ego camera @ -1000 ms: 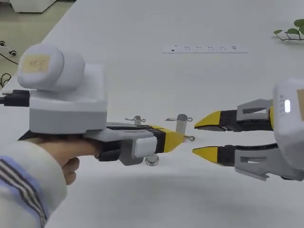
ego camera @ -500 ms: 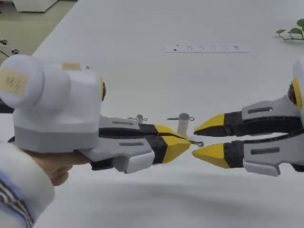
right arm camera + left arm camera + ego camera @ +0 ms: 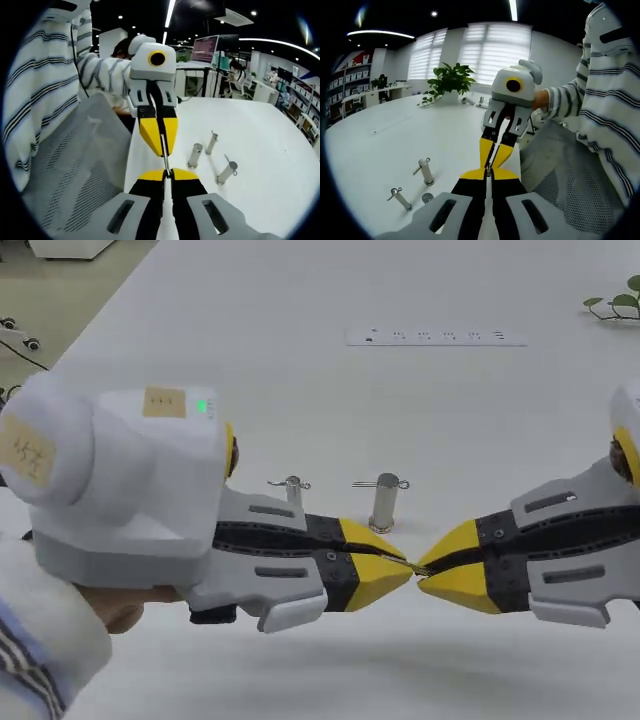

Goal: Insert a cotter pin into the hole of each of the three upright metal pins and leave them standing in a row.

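Above a white bench, the left tongs and right tongs meet tip to tip. Both are closed on one loose cotter pin. The thin wire lies roughly level, its long axis running straight from one pair of tips into the other, so each appears to pinch an end.

In the right gripper view, a bare metal pin stands upright on the bench. It is below the held wire and just beyond it, away from the person, and nearer the left tongs. A first fitted pin and a second fitted pin stand farther back, each with a cotter pin through its top. The bare pin's hole is too small to make out.
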